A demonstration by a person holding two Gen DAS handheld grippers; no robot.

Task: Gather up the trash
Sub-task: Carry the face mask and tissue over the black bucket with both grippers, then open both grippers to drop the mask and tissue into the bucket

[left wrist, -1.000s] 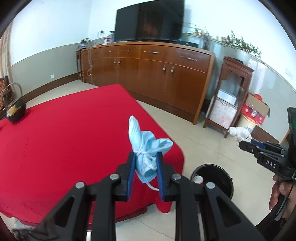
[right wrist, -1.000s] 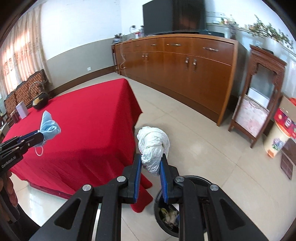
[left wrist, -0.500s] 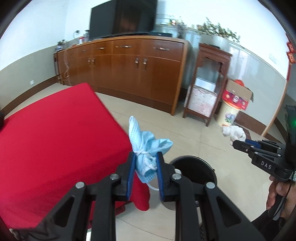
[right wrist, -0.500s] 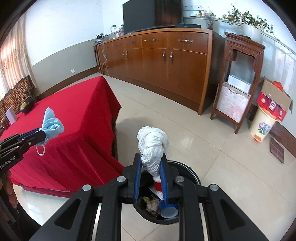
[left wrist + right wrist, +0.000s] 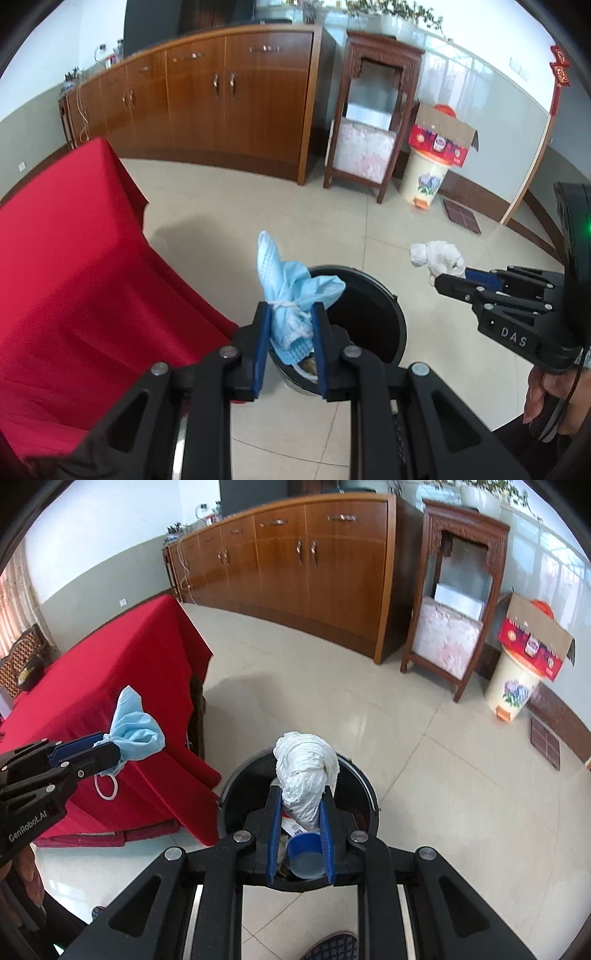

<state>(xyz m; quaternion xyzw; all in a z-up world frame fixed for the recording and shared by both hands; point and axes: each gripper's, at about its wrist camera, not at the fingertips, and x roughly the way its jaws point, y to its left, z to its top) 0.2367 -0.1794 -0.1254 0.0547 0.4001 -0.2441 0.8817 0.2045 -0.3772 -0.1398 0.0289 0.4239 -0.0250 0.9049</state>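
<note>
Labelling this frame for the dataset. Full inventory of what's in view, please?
mask: 1, light blue, in left gripper
tissue wad: 1, white, in right gripper, above bin
bin: 1, black, on floor by table, trash inside
blue cup: 1, inside bin
table: 1, red cloth, left of bin
sideboard: 1, brown wood, along wall
stand: 1, dark wood, right of sideboard
pail: 1, cream, floral, right of stand
box: 1, red cardboard, open, on pail
left gripper: black, blue pads, shut on mask
right gripper: black, blue pads, shut on tissue wad
</note>
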